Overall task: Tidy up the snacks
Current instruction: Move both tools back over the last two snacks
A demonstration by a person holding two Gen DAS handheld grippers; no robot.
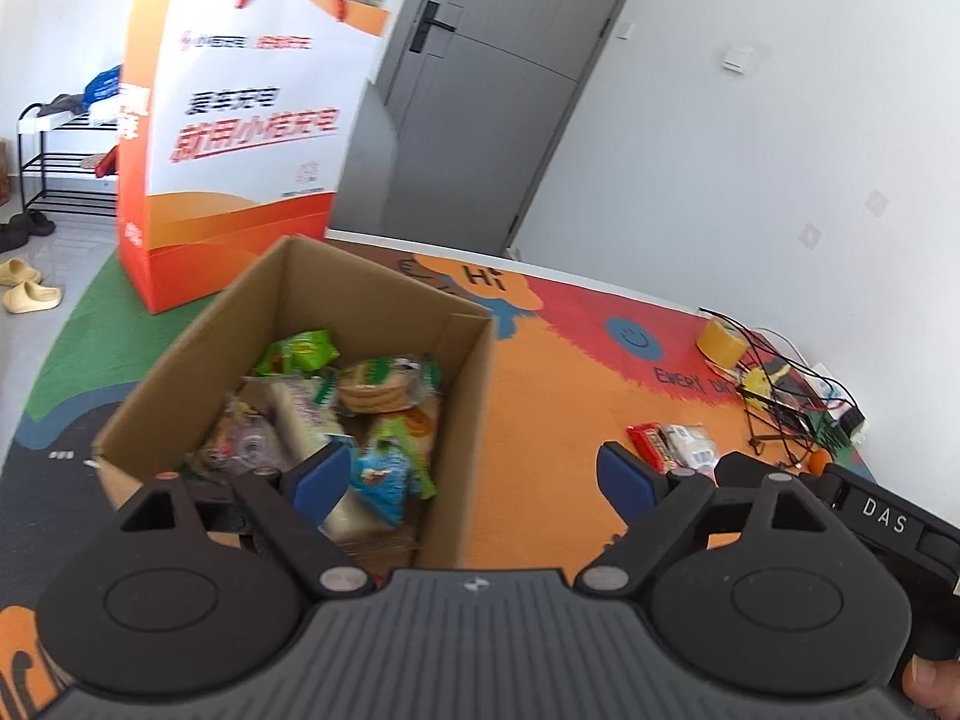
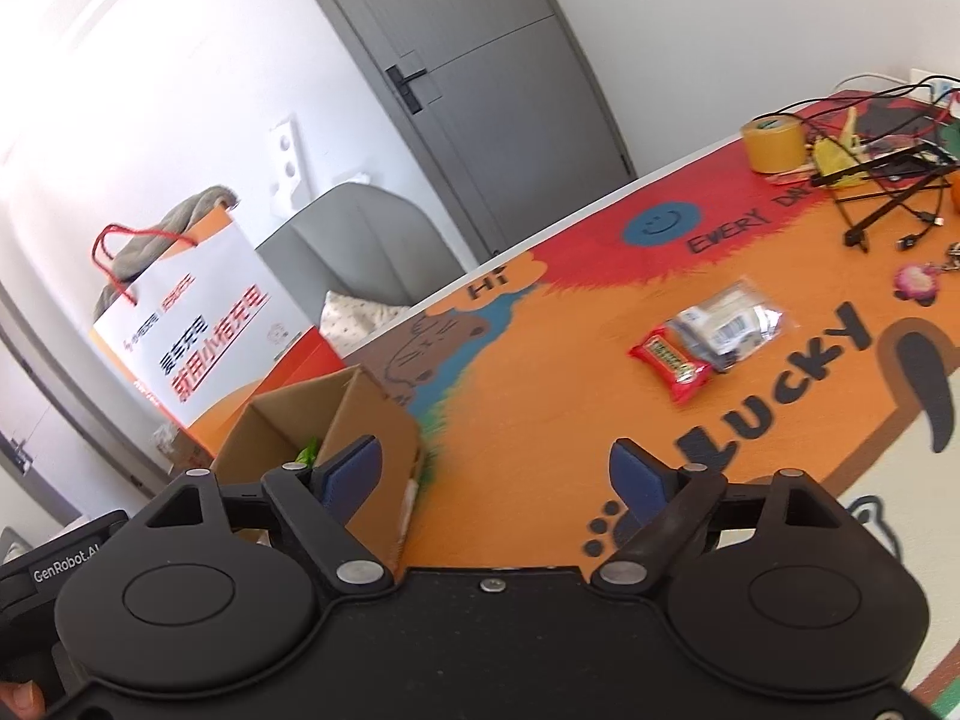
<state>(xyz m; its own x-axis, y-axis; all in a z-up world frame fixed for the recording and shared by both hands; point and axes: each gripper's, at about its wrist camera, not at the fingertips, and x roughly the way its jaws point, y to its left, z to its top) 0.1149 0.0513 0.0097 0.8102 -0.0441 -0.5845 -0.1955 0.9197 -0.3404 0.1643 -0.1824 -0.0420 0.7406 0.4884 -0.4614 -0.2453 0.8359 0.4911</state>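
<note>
An open cardboard box (image 1: 462, 396) stands on the colourful table mat and holds several snack packets (image 1: 360, 396). My left gripper (image 1: 474, 477) is open and empty, its left finger over the box's near end. A red snack packet (image 2: 672, 363) and a clear silver packet (image 2: 729, 324) lie together on the orange mat, right of the box; they also show in the left wrist view (image 1: 648, 444). My right gripper (image 2: 495, 474) is open and empty, above the mat between the box (image 2: 366, 420) and the two packets.
An orange and white paper bag (image 1: 240, 138) stands behind the box. A roll of yellow tape (image 2: 774, 144), black cables (image 2: 888, 180) and a pink keychain (image 2: 915, 282) lie at the far right. A grey door (image 1: 480, 90) is behind the table.
</note>
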